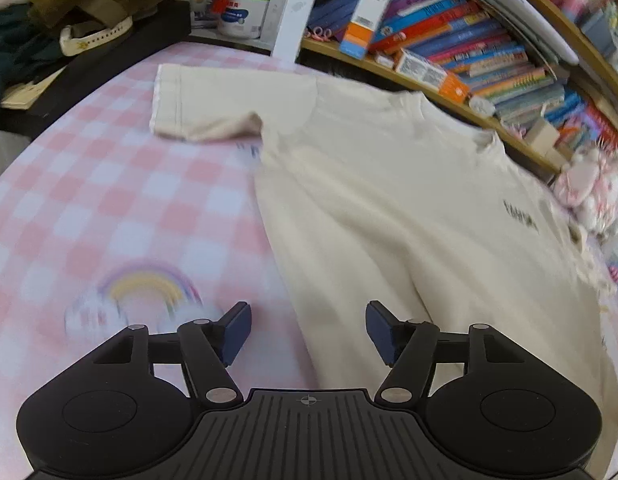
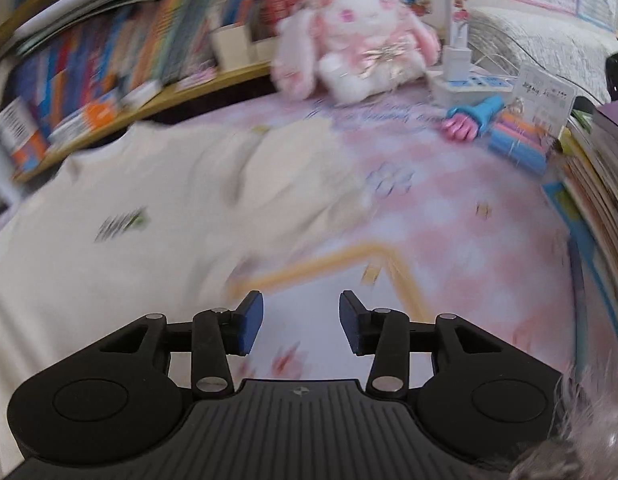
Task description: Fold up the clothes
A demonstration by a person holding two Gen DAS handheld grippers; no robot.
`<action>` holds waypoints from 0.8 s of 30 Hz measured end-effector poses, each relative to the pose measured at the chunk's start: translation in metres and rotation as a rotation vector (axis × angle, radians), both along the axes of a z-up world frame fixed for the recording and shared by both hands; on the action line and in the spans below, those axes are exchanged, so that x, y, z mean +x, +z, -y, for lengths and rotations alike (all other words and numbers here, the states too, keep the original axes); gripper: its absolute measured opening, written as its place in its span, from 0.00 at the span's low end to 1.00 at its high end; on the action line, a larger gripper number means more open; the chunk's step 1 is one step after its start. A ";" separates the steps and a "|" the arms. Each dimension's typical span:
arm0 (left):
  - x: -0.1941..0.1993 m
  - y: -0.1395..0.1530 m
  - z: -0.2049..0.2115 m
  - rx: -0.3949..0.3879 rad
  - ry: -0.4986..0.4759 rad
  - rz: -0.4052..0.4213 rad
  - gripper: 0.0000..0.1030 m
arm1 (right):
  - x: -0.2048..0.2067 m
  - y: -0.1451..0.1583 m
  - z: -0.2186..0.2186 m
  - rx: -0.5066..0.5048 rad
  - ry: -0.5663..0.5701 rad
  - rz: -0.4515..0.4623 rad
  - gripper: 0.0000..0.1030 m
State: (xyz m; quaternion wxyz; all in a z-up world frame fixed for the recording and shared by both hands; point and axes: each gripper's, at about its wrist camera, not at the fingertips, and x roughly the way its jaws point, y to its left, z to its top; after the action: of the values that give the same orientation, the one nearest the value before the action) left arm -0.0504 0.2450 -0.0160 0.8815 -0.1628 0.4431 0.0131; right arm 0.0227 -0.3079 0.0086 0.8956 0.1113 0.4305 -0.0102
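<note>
Trouble lies with the cream T-shirt (image 1: 381,208), spread flat on the pink checked cloth (image 1: 109,208) below the bookshelf (image 1: 449,60): left gripper (image 1: 308,330) and right gripper (image 2: 301,322), both spread and empty, could pinch cloth too.

Matt cream cloth T-shirt (image 1: 389,200) lies on a soft pink-checked fabric cover (image 1: 109,200); plush bunny (image 2: 349,40).

left gripper (image 1: 307,332): black ribbed plastic body, blue finger pads (image 1: 237,332), silver pivot screws
right gripper (image 2: 301,326): matching black body, blue pads (image 2: 251,326), silver screws
</note>
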 end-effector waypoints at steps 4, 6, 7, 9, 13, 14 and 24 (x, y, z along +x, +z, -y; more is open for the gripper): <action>-0.030 0.003 0.029 0.042 0.014 -0.019 0.63 | 0.050 -0.012 0.034 0.040 -0.041 -0.028 0.42; -0.044 0.004 0.043 0.063 0.021 -0.028 0.63 | 0.067 -0.021 0.049 0.092 -0.081 -0.033 0.41; -0.051 0.005 0.050 0.073 0.024 -0.033 0.63 | 0.070 -0.026 0.054 0.125 -0.095 -0.046 0.33; -0.052 0.005 0.054 0.081 0.033 -0.044 0.63 | 0.071 -0.034 0.062 0.169 -0.118 -0.077 0.19; -0.053 0.006 0.062 0.097 0.052 -0.065 0.63 | 0.032 -0.038 0.052 0.199 -0.026 -0.107 0.18; -0.054 0.006 0.064 0.101 0.056 -0.070 0.63 | 0.031 -0.036 0.050 0.189 0.011 -0.107 0.23; -0.060 0.005 0.081 0.143 0.102 -0.100 0.63 | 0.091 -0.032 0.081 0.035 -0.036 -0.037 0.48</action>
State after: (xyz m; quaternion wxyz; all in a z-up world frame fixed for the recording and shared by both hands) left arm -0.1104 0.1637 -0.0106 0.8658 -0.1208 0.4757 0.0979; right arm 0.1132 -0.3885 -0.0237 0.8850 0.1343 0.4452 -0.0211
